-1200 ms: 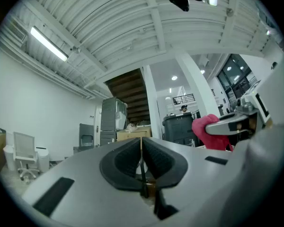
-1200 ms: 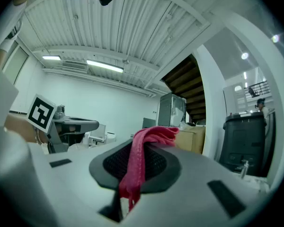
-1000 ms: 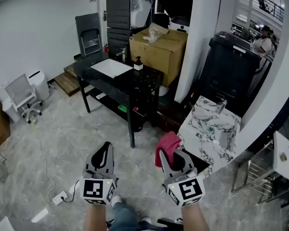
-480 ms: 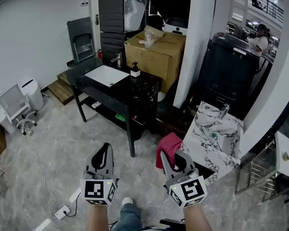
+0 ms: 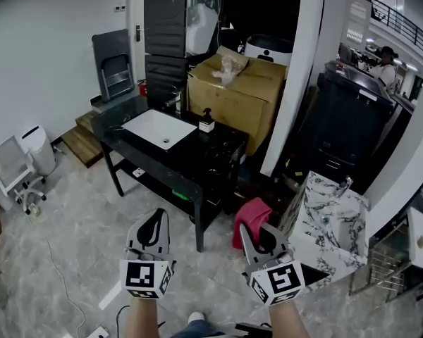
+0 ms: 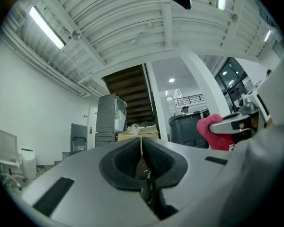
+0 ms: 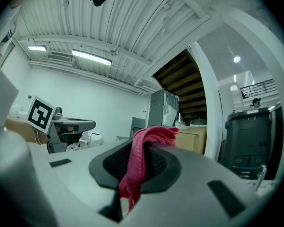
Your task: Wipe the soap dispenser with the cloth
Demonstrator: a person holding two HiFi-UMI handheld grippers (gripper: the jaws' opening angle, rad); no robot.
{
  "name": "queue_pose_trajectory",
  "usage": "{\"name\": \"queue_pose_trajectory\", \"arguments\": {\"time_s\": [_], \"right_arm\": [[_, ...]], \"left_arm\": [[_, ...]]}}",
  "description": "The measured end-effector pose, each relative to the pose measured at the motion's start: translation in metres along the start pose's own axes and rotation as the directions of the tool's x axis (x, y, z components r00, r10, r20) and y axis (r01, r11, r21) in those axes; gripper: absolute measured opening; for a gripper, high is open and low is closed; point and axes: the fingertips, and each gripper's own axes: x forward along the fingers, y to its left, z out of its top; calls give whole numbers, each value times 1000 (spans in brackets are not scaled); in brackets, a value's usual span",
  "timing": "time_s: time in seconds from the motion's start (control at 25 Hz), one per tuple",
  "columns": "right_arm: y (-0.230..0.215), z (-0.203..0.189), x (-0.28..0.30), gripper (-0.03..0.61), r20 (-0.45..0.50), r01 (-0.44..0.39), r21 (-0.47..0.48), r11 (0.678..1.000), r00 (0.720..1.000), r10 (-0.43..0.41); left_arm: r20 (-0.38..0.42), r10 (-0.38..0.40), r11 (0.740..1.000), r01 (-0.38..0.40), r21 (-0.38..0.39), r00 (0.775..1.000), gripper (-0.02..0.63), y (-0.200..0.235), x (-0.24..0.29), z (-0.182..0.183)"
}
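I am looking into a cluttered room with a pale marbled floor (image 5: 70, 210), white walls and a ribbed ceiling. A black table (image 5: 222, 153) stands ahead of both grippers, with a white basin (image 5: 158, 129) set in its top. The soap dispenser (image 5: 206, 121), a small dark-topped bottle, stands upright on the table just beside the basin. It is well apart from both sets of jaws, straight ahead and roughly on the line between them. A big cardboard box (image 5: 243, 94) sits behind the table, beyond the dispenser.

My left gripper (image 5: 154, 224) has its jaws pressed together with nothing between them. The left gripper view shows the dark pads (image 6: 156, 157) meeting along a thin seam, and the box shows past their tips.

My right gripper (image 5: 258, 236) is clamped on the red cloth (image 5: 251, 215). In the right gripper view the cloth is pinched between the pads. It bunches up above the jaw tips, and a strip hangs down toward the gripper body. From the left gripper the cloth shows off to the right side, level with its jaws.

A marble-topped unit (image 5: 331, 210) stands just right of the right gripper's jaws. A person (image 5: 384, 60) is far off beyond it, at a dark counter.
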Motion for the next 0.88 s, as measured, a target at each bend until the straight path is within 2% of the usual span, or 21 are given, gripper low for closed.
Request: {"name": "queue_pose_trajectory", "arguments": {"time_s": [0.32, 0.68, 0.88], "right_arm": [[-10, -7, 69, 49, -31, 36, -7, 999, 999, -36], [-38, -18, 155, 49, -29, 26, 0, 1000, 999, -26], [-57, -34, 215, 49, -21, 13, 25, 1000, 1000, -12]], "left_arm": [[1, -48, 998, 48, -31, 999, 24, 47, 51, -17], [1, -47, 998, 47, -31, 999, 25, 91, 108, -37], [-14, -81, 997, 80, -22, 997, 89, 112, 160, -54]]}}
